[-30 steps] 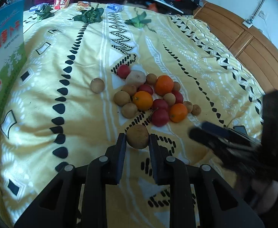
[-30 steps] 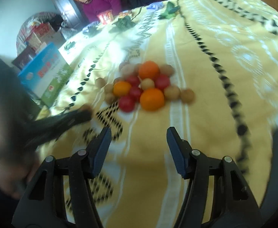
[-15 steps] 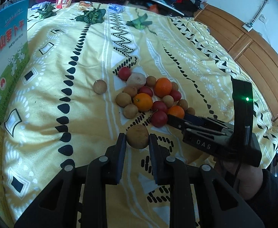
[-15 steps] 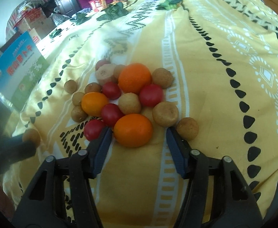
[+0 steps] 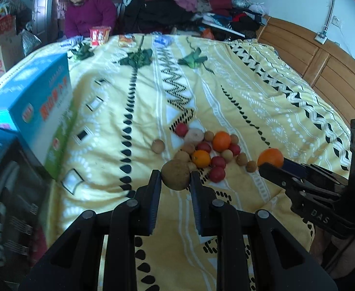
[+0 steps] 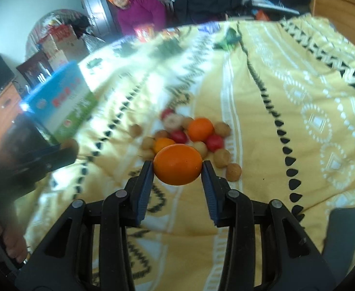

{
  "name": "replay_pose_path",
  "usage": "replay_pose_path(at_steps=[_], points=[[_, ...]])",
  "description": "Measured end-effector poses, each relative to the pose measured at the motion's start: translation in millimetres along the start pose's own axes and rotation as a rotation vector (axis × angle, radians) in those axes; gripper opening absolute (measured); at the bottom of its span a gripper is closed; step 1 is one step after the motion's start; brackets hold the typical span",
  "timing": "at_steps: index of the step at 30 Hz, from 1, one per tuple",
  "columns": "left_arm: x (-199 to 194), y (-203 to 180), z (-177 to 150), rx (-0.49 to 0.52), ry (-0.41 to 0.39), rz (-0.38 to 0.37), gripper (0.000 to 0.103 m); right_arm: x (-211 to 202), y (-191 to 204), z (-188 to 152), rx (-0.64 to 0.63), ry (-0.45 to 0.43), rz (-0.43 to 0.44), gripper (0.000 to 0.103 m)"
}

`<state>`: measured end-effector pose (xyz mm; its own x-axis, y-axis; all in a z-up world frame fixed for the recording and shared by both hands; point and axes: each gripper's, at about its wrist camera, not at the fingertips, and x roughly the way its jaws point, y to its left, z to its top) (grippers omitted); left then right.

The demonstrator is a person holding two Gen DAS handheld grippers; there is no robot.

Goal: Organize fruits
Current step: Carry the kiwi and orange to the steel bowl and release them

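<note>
Right gripper (image 6: 177, 169) closing, now lifts an orange (image 6: 177, 164).

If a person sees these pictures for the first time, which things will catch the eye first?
First, the two held fruits: the right gripper, its jaws closing, grips an orange, and the left gripper pinches a brown fruit. Behind them, the fruit pile lies mid-bed on the yellow bedspread.

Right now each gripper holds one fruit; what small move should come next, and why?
Probably carry both away from the pile: the left gripper grips a brown fruit, the right gripper is closing on an orange, both clear of the bedspread.
</note>
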<state>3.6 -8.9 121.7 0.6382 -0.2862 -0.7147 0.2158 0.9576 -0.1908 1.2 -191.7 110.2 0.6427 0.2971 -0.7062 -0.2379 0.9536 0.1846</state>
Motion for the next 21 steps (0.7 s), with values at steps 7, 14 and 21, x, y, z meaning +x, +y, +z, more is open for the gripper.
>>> replay_pose_path(at_steps=[7, 14, 21], points=[[-47, 18, 5, -0.021, -0.068, 0.022, 0.024, -26, 42, 16, -0.067, -0.045, 0.028, 0.041], [-94, 65, -1, -0.09, -0.122, 0.087, 0.024, -37, 97, 33, -0.145, -0.079, 0.091, 0.041], [-157, 155, -14, -0.221, -0.191, 0.221, 0.024, -26, 204, 63, -0.252, -0.071, 0.272, 0.041]])
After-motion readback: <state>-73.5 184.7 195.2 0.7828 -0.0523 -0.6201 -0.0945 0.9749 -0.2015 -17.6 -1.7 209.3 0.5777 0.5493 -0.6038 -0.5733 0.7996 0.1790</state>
